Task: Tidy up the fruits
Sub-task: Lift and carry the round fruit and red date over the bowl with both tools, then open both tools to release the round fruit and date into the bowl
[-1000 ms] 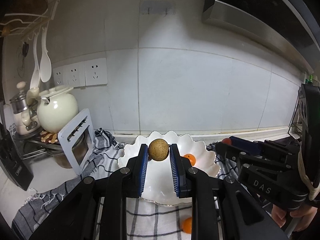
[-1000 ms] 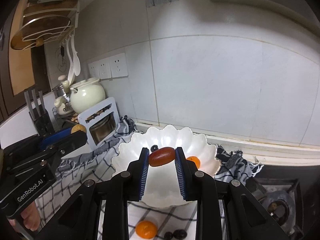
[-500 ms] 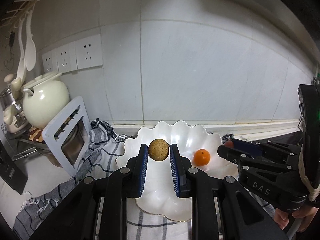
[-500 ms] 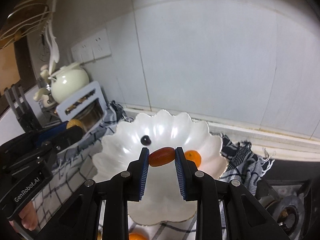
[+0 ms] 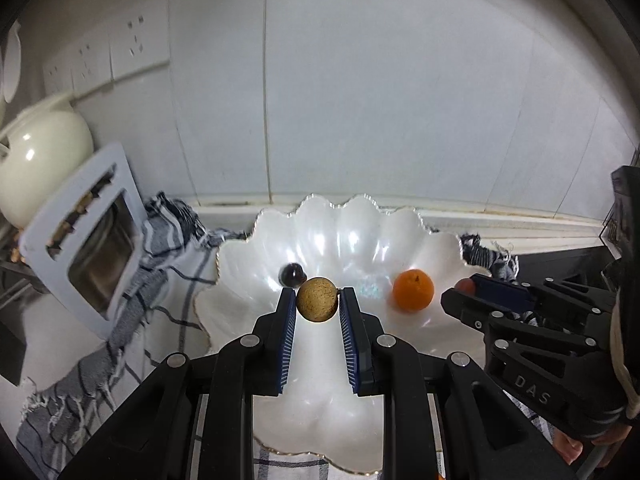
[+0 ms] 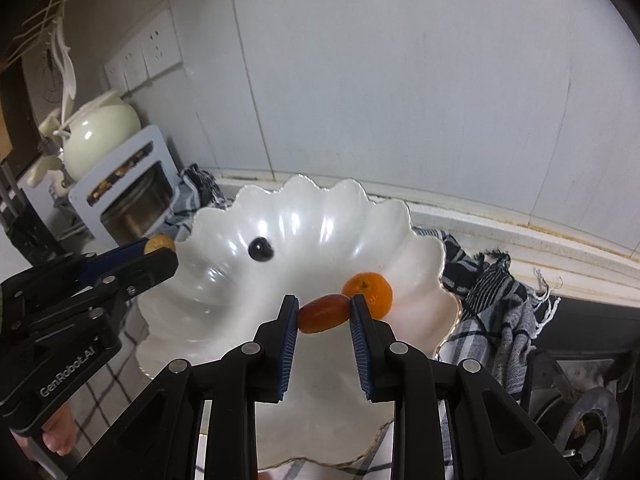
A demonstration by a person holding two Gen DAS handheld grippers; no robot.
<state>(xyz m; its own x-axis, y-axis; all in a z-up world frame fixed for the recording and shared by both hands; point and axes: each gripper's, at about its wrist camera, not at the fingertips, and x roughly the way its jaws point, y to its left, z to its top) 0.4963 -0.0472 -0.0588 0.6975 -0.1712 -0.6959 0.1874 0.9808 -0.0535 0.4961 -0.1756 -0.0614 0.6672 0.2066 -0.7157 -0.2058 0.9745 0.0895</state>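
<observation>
White tile wall [image 5: 400, 112] backs my bench, where a checked cloth [image 6: 496, 292] lies under the scalloped white bowl [image 5: 360, 232]. I read "DAS" on my right gripper [image 6: 323, 314] body and "GenRobot.AI" on my left gripper [image 5: 317, 300]. Left jaws grip a round tan fruit [image 5: 317, 299] over the bowl; right jaws pinch a reddish oblong fruit [image 6: 323, 313]. An orange [image 5: 413, 290] and a dark berry [image 5: 292, 273] lie in the bowl.
</observation>
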